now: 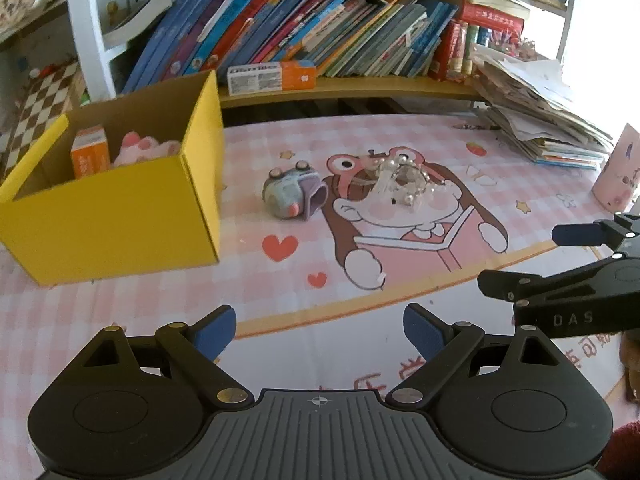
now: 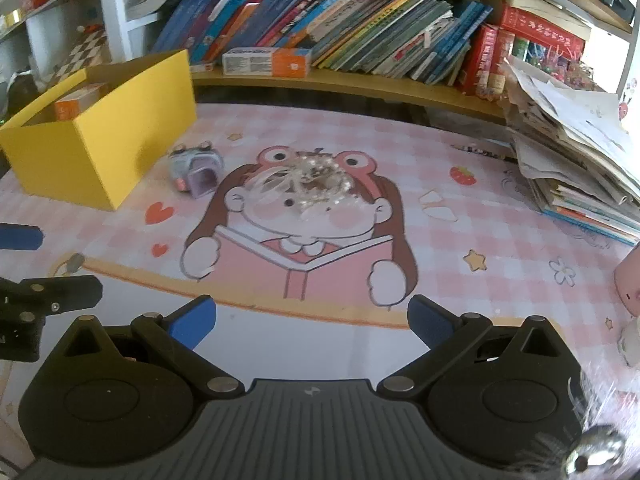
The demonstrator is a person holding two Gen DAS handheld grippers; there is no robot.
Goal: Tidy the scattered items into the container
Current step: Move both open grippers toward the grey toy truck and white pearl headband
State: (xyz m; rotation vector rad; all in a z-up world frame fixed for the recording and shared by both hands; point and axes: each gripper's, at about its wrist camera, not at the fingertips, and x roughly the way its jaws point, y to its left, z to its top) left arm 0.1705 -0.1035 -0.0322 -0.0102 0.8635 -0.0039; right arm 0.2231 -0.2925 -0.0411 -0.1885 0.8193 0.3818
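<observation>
A yellow cardboard box [image 1: 116, 216] stands at the left of the table, holding an orange carton [image 1: 90, 152] and a pink plush [image 1: 146, 148]; it also shows in the right wrist view [image 2: 96, 148]. A grey-purple plush toy [image 1: 294, 196] lies just right of the box, also in the right wrist view [image 2: 196, 174]. A white bead tangle [image 1: 400, 178] lies further right on the mat, also in the right wrist view [image 2: 308, 188]. My left gripper [image 1: 320, 330] is open and empty, well short of both. My right gripper [image 2: 312, 320] is open and empty; it also shows at the right edge of the left wrist view [image 1: 520, 260].
The table has a pink checked mat with a cartoon print [image 1: 400, 248]. A shelf of books [image 1: 320, 28] runs behind, with an orange-white carton [image 1: 272, 76]. A pile of papers [image 1: 540, 112] sits at back right, a pink cup [image 1: 618, 172] at far right.
</observation>
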